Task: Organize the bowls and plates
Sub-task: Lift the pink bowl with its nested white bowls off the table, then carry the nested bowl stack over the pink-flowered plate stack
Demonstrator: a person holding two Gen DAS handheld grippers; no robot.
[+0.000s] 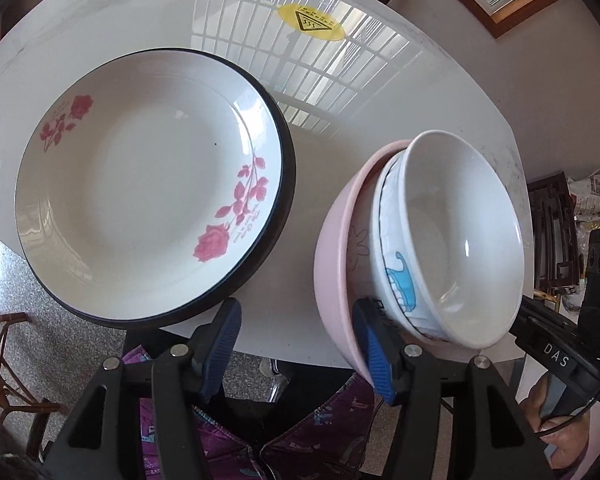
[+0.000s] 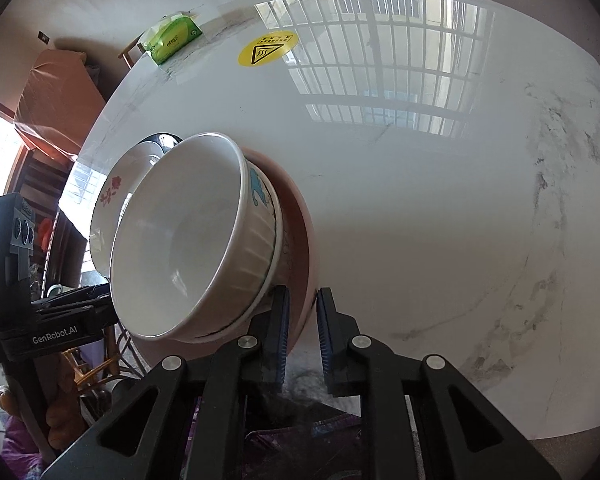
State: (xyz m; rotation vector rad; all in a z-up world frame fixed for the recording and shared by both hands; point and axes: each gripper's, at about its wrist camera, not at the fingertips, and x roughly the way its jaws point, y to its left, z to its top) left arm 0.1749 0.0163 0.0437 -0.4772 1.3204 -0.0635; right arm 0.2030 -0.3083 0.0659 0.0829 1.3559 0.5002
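Observation:
A white plate with pink roses lies on a black plate at the table's near left. To its right a pink bowl holds two nested white bowls, one with a blue pattern and a plain one on top. The stack is tilted. My right gripper is shut on the pink bowl's near rim, one finger inside and one outside. My left gripper is open with nothing between its fingers. Its right finger sits against the pink bowl's outer wall.
The glossy white marble table carries a yellow warning sticker and a green tissue pack at the far side. Its near edge runs just below the dishes. Purple patterned clothing shows beneath, and wooden chairs stand around.

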